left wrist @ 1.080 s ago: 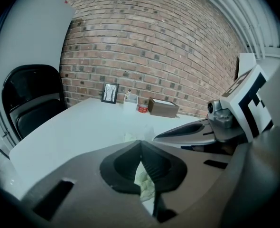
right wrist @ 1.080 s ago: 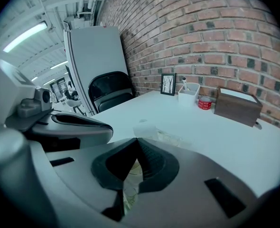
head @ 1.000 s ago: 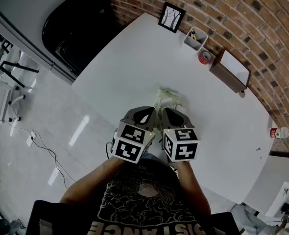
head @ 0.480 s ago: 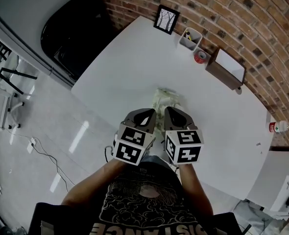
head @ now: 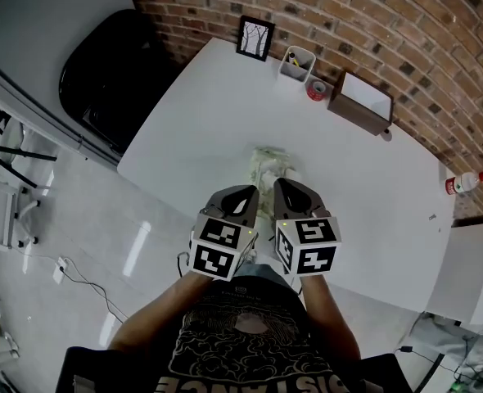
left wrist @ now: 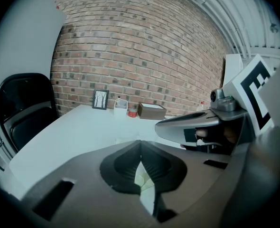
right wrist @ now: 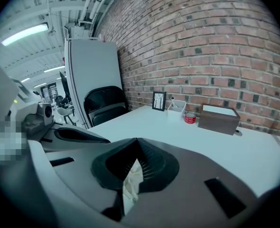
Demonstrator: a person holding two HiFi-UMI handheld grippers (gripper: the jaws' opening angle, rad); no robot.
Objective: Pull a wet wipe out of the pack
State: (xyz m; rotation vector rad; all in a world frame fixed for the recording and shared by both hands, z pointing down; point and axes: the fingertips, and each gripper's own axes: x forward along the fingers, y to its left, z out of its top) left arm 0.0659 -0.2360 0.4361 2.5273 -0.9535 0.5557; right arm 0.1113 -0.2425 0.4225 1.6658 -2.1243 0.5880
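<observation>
You hold the left gripper (head: 251,193) and right gripper (head: 279,187) side by side short of the pack (head: 270,164) — both tongs pressed together, empty; likely one steadies, one plucks.

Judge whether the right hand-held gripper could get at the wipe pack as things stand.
Probably yes: the wipe pack lies on the table just ahead of the right hand-held gripper, nothing between them, and the left hand-held gripper sits alongside, not across. The right jaws are together, so must open first.
</observation>
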